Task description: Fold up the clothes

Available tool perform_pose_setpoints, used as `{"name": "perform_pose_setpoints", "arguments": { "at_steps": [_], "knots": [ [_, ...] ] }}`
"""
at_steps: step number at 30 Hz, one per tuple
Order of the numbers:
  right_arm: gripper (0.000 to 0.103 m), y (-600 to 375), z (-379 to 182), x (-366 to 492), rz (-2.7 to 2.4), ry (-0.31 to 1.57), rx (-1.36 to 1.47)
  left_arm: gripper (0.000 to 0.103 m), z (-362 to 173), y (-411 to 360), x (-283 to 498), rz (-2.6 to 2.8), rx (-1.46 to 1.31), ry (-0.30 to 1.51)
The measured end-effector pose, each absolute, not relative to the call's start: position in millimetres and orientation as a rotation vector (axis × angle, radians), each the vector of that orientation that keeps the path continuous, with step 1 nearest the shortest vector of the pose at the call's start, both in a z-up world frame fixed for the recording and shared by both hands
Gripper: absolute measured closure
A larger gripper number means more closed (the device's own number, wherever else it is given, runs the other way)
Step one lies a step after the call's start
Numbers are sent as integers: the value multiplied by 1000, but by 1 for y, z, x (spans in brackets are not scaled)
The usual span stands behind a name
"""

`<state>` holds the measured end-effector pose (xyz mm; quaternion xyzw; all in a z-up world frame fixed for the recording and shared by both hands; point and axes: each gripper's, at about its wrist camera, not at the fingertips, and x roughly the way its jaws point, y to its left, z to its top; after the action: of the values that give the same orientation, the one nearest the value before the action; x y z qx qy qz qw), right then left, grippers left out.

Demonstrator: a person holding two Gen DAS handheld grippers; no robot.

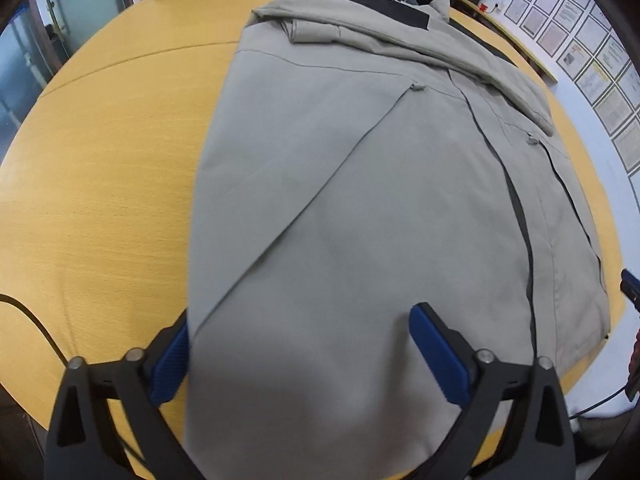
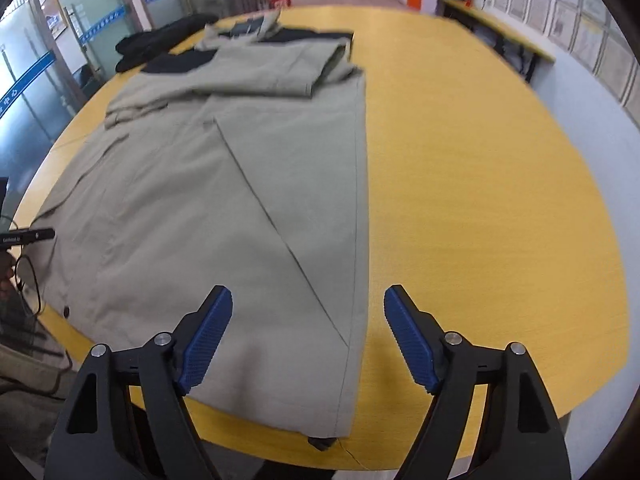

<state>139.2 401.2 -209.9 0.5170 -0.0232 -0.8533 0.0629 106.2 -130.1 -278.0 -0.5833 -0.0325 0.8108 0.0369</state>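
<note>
A grey-green jacket (image 1: 360, 184) with black shoulder panels lies flat on the yellow wooden table (image 1: 100, 184), sleeves folded in across its upper part. My left gripper (image 1: 300, 328) is open over the jacket's near left hem; the cloth lies between its blue pads and hides part of the left pad (image 1: 172, 364). In the right wrist view the jacket (image 2: 224, 184) fills the left half. My right gripper (image 2: 308, 308) is open and empty just above the jacket's near right edge, right pad (image 2: 408, 340) over bare table (image 2: 480, 200).
A black garment (image 2: 160, 42) lies at the table's far left edge. A black cable (image 1: 28, 316) runs over the table's left side. A side shelf (image 2: 500, 28) with a plant stands by the right wall with framed certificates.
</note>
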Motion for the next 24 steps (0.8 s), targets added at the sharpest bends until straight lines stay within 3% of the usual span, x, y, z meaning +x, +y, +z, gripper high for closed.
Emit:
{"name": "perform_pose_setpoints", "arguments": {
  "at_steps": [2,4,9,11,12,13,15,19,21,22,24],
  "knots": [
    [35,400,-226,139,-2515,-24,1598,0,-276,-127,107,2482,-1798,-96],
    [62,393,-237,141,-2473,37,1624,0,-274,-129,108,2474,-1799,-107],
    [88,394,-243,142,-2493,61,1686,1,-270,-138,107,2418,-1823,-144],
    [88,396,-243,141,-2530,52,1696,1,-268,-142,107,2393,-1821,-183],
    [80,395,-242,142,-2546,47,1690,1,-268,-143,111,2381,-1816,-193],
    [57,395,-242,143,-2563,38,1690,1,-267,-146,112,2367,-1814,-204],
    [36,398,-243,147,-2582,21,1715,1,-264,-153,115,2331,-1813,-236],
    [38,407,-244,150,-2546,-45,1818,1,-260,-168,132,2249,-1817,-311],
    [52,404,-245,149,-2504,-45,1841,0,-263,-177,136,2228,-1786,-366],
    [66,400,-245,148,-2491,-37,1838,0,-263,-179,137,2221,-1762,-375],
    [79,395,-243,142,-2470,-62,1834,0,-263,-182,136,2204,-1726,-382]
  ]
}}
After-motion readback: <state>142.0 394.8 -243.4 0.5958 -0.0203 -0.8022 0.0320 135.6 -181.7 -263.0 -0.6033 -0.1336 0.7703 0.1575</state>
